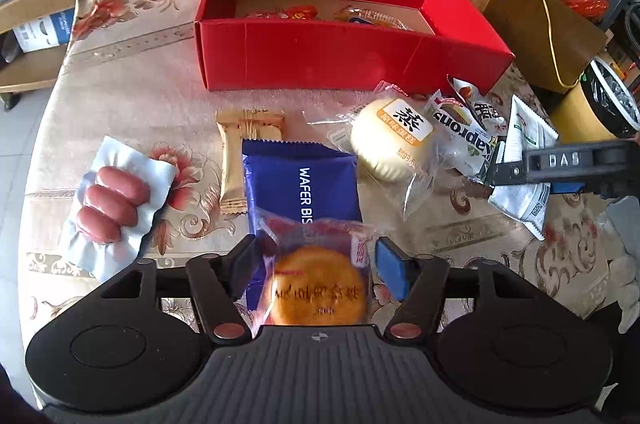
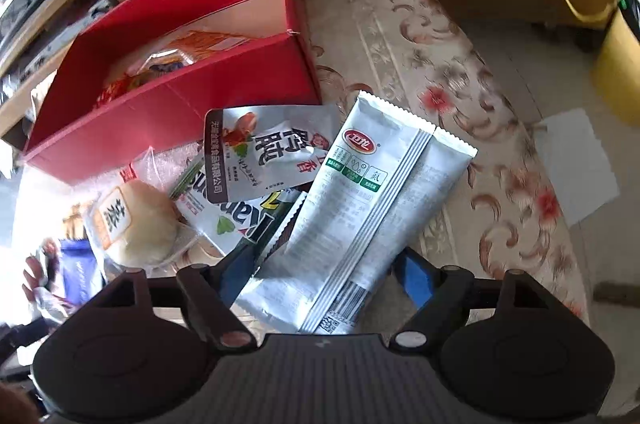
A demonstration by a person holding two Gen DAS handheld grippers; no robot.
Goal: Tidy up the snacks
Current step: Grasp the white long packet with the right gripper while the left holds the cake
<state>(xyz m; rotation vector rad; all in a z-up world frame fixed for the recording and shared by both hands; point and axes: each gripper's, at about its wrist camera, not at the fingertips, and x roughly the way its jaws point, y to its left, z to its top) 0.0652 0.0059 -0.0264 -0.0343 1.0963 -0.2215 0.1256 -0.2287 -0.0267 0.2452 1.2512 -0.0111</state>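
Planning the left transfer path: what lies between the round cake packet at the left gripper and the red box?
In the left wrist view, the blue wafer biscuit pack lies between the cake packet and red box; beyond it, bare tablecloth.

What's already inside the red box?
The red box holds a few wrapped snacks: a red-orange packet and an orange-and-clear one lying on its pale floor. The near wall hides the front strip, so anything there is unseen.
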